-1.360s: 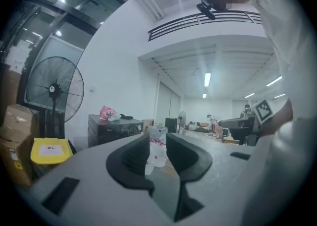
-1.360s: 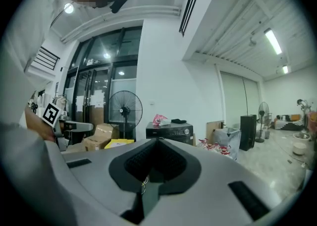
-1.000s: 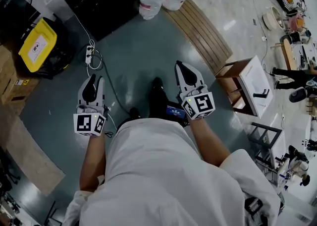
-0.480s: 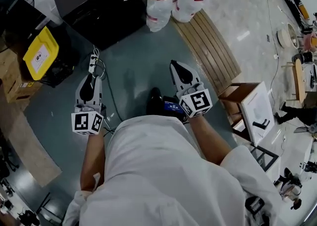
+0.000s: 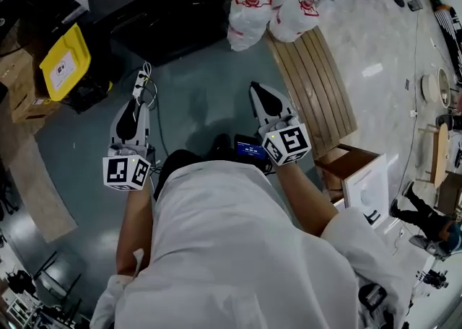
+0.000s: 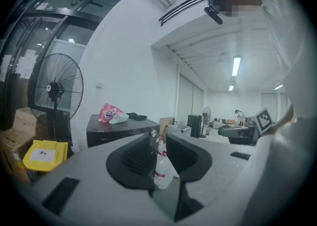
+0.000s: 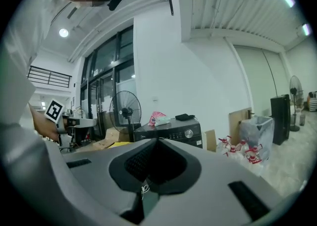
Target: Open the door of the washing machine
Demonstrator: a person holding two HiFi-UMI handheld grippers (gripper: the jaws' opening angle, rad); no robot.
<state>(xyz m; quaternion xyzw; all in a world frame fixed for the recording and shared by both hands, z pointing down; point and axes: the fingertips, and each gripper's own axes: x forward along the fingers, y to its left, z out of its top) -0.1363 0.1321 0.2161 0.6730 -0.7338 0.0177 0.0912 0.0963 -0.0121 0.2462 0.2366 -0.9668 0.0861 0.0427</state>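
The black washing machine (image 5: 170,3) stands by the floor's far edge, well ahead of both grippers, its door apparently closed. Left gripper (image 6: 161,138) is parted, holding nothing; right gripper (image 7: 157,141) is closed, empty

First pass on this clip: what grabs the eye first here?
The left gripper and right gripper, held out side by side, point toward a black washing machine at the top of the head view. A yellow bin sits left of it, and a cluster of clear plastic jugs with red markings sits right of it.
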